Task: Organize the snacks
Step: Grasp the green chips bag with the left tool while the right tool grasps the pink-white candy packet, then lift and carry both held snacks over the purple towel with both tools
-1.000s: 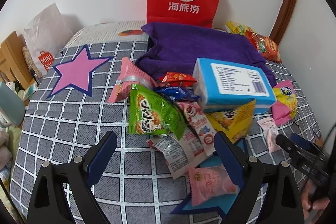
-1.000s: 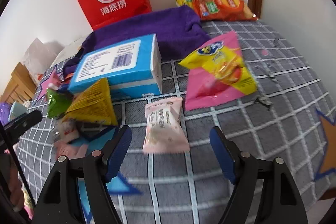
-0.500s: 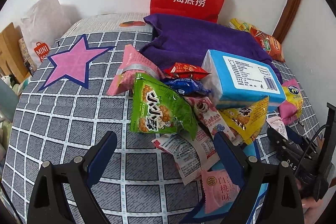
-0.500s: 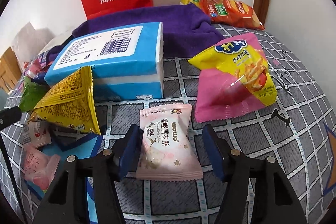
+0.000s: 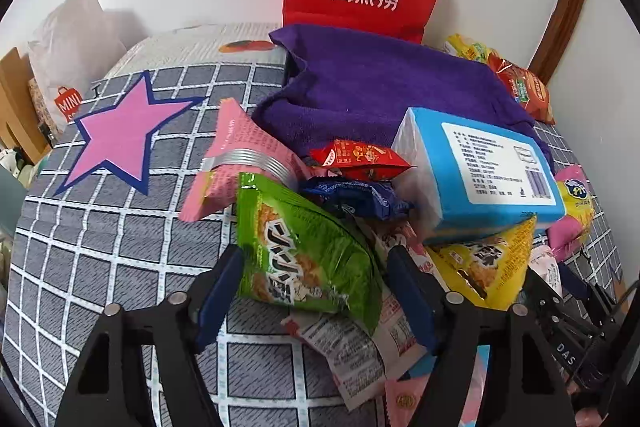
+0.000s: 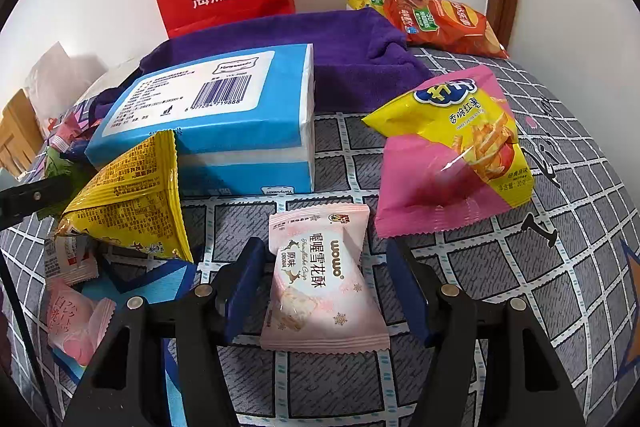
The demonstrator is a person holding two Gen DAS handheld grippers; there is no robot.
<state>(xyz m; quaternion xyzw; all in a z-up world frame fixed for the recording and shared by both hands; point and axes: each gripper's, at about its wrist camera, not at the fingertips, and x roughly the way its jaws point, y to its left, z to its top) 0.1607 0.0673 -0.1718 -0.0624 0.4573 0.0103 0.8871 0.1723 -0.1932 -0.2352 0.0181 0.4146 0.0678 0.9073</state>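
Snacks everywhere: green snack bag sits between the left gripper fingers, pale pink packet between the right gripper fingers, both spread, neither pinching.

Left tool now straddling green snack bag, right tool now straddling pink packet

bare quilt left — snack pile right
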